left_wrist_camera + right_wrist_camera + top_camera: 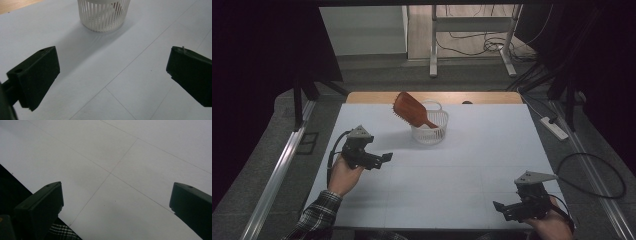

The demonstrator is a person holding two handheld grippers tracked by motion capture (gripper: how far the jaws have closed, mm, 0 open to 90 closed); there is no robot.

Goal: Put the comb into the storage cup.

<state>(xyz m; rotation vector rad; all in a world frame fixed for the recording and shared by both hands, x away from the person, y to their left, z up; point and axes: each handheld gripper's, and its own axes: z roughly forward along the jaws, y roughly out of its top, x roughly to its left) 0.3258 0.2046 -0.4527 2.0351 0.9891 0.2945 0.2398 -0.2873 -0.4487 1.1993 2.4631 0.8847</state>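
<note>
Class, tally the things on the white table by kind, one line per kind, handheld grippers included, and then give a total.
Brown wooden paddle hairbrush, leaning in the basket: 1
White slatted plastic basket: 1
Black two-jaw grippers, the left gripper and the right gripper, both open: 2
Total: 4

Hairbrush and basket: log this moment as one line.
hairbrush: leaning in white basket, handle down | left gripper: open, aimed at basket, apart | right gripper: open, near table front edge

White table (437, 170), slotted white basket (430, 134)
</note>
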